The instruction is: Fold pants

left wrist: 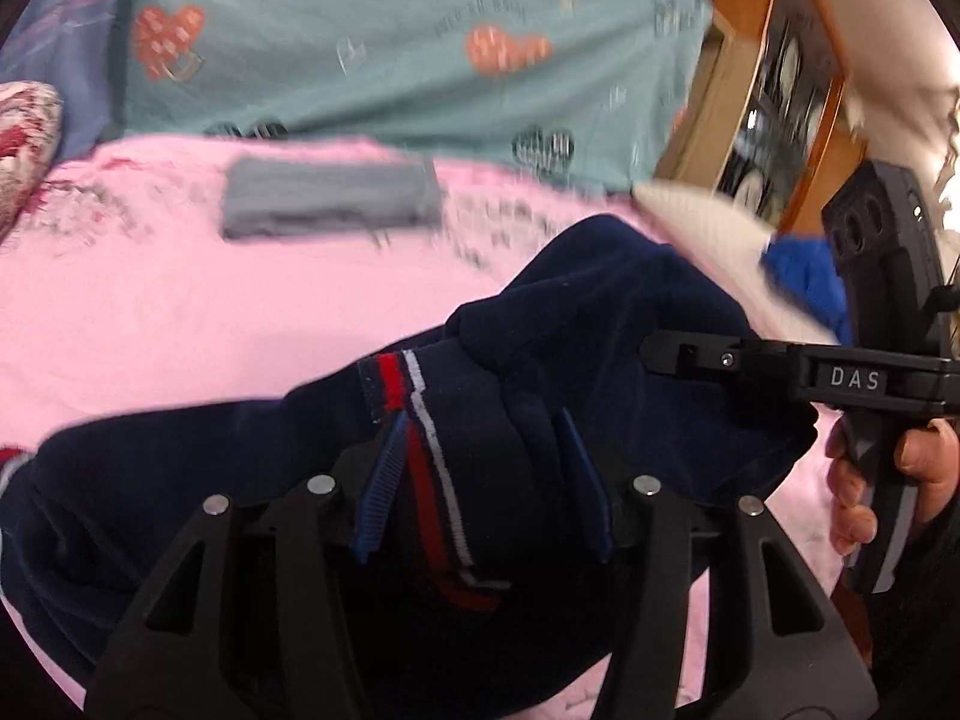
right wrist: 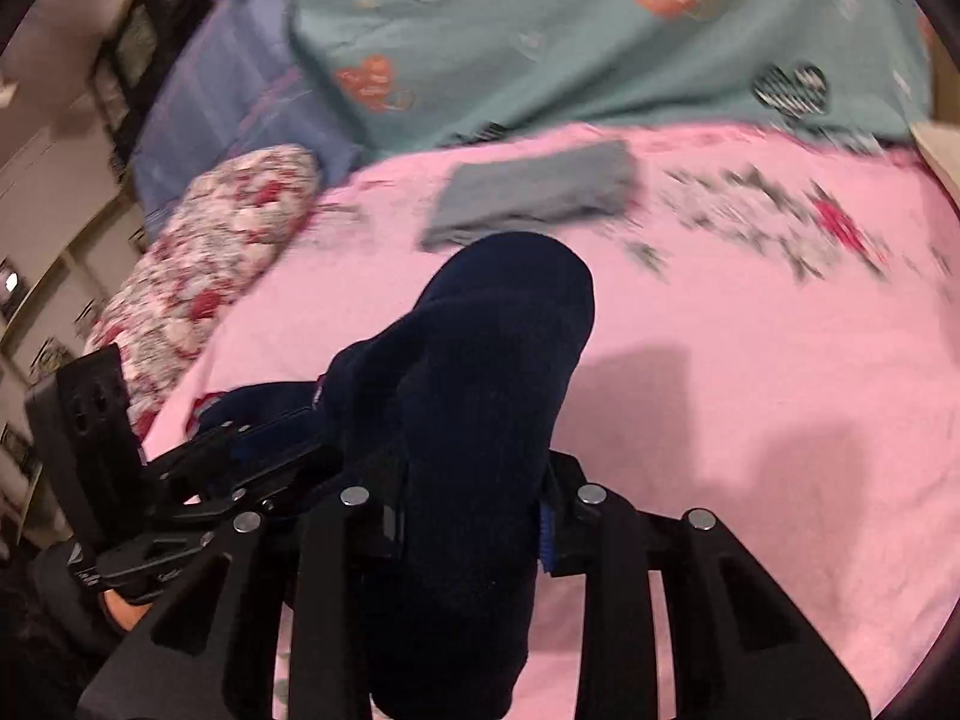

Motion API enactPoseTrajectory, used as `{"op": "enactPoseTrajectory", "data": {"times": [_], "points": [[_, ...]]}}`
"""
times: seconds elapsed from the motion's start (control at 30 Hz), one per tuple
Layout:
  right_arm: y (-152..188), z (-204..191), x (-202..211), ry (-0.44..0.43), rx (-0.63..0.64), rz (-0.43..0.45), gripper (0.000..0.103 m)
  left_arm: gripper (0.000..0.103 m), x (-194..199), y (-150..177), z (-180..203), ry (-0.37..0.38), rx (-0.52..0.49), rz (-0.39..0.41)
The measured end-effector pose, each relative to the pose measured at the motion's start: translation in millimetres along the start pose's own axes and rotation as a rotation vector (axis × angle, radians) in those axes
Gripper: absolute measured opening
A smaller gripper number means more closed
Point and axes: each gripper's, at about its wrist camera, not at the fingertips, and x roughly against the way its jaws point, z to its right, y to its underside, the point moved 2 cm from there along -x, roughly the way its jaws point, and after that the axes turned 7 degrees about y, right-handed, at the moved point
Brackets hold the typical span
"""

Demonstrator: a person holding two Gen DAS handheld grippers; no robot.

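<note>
Left wrist view: your left gripper (left wrist: 483,480) has its fingers clamped on the navy pants (left wrist: 540,324) at the striped band, above the pink bed (left wrist: 180,312).

Right wrist view: your right gripper (right wrist: 471,516) grips a bunched fold of pants (right wrist: 492,360), seemingly tight; a grey cloth (right wrist: 540,192) lies beyond.

There are two grippers: the left gripper (left wrist: 486,480) and the right gripper (right wrist: 468,516), each with two fingers. One pair of navy pants (left wrist: 540,324) carries one red stripe (left wrist: 390,384) and one white stripe (left wrist: 417,381) side by side. One folded grey garment (left wrist: 330,198) lies on one pink bed sheet (left wrist: 150,300). One teal blanket (left wrist: 390,48) shows what looks like two orange hearts in each view, though blur makes that count unsure. One floral pillow (right wrist: 210,264), one lavender cloth (right wrist: 234,96), one wooden cabinet (left wrist: 774,90).
</note>
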Motion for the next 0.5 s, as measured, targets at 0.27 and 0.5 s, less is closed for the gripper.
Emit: {"op": "enactPoseTrajectory", "data": {"times": [0.27,0.5], "points": [[34,33,-4,0.122,-0.077,-0.038,0.054,0.059,19,6,12,0.066,0.030,0.012],[2,-82,40,0.021,0.218,0.076,0.055,0.080,167,44,-19,0.073,0.136,0.208]]}}
